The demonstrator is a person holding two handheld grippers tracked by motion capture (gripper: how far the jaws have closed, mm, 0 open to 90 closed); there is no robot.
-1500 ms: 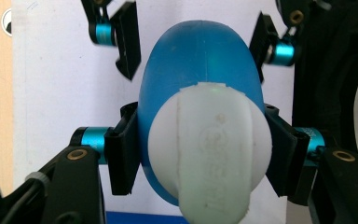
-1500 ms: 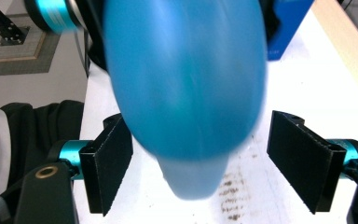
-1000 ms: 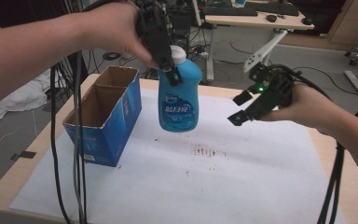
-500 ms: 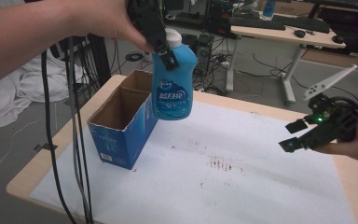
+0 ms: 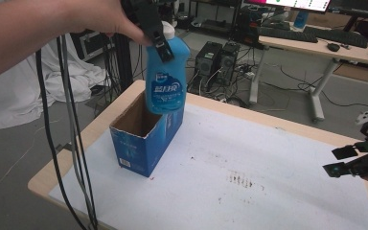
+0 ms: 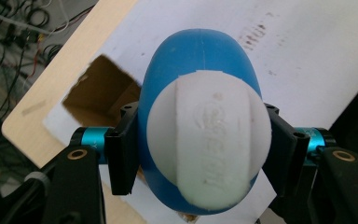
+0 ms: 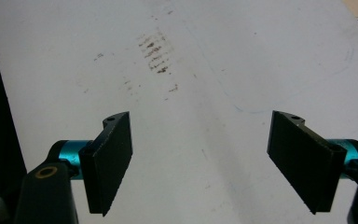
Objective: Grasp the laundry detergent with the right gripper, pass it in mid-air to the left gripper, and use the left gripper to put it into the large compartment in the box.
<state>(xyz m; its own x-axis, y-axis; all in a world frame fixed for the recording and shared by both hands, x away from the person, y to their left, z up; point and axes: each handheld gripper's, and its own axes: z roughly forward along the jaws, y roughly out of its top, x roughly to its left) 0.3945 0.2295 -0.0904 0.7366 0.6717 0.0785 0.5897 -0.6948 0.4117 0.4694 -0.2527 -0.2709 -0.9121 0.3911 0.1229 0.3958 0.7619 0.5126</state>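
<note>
A blue bottle with a white cap hangs upright over the far end of an open blue cardboard box at the table's left. My left gripper is shut on the bottle just below the cap, and in the left gripper view both black pads press its sides, with the box opening below. My right gripper hovers open at the table's right edge; in the right gripper view it has nothing between its pads above the white sheet.
A white sheet with dark smudges covers the wooden table. Black cables hang from my left gripper past the table's left side. Desks, computer towers and cables stand on the floor behind.
My left gripper has carried the bottle left and up, from beside the box to over its far end. My right gripper has drawn off to the table's right edge, still open.
</note>
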